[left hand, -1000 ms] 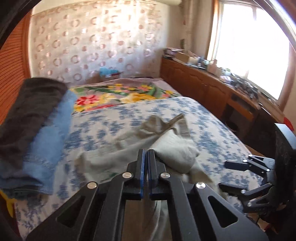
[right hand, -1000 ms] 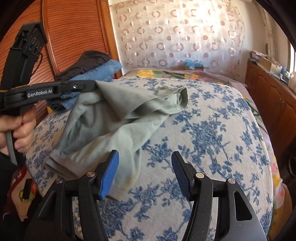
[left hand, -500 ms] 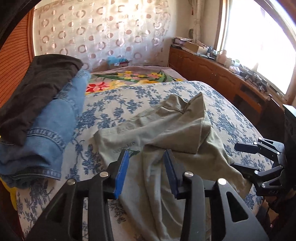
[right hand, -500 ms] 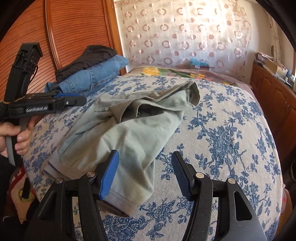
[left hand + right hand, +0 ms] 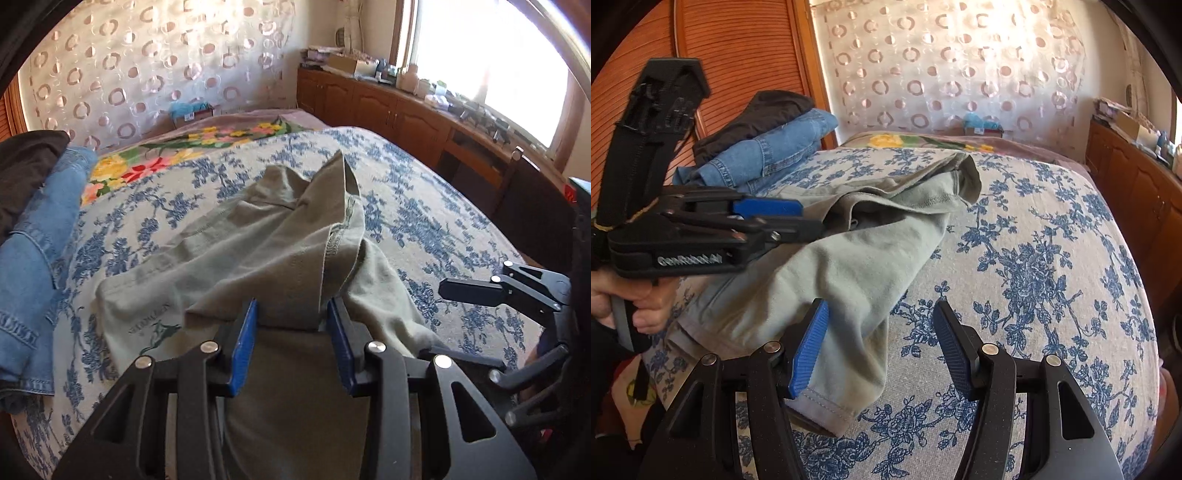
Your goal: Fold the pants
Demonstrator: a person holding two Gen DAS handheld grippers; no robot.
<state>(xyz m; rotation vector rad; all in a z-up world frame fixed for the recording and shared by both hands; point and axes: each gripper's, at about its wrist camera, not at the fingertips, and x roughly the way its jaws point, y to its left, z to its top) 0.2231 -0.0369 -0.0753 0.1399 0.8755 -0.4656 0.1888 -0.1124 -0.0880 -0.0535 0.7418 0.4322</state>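
Pale green pants [image 5: 266, 251] lie rumpled on the blue-flowered bedspread [image 5: 424, 206], also shown in the right wrist view [image 5: 864, 258]. My left gripper [image 5: 291, 325] is open just above the near part of the pants, with cloth between and under its blue pads. It appears from the side in the right wrist view [image 5: 798, 218], over the pants. My right gripper [image 5: 881, 332] is open and empty above the hem of one leg at the bed's near edge; it shows in the left wrist view [image 5: 480, 321].
Folded blue jeans [image 5: 775, 151] with a dark garment [image 5: 764, 110] on top lie at the bed's left side by a wooden slatted panel [image 5: 738, 55]. A floral blanket [image 5: 192, 147] lies at the far end. Wooden cabinets [image 5: 406, 114] run under the window at right.
My left gripper was shut on the pants and lifting them; it opened, the pants dropped onto the bed, and it has moved lower over them. My right gripper stayed open.
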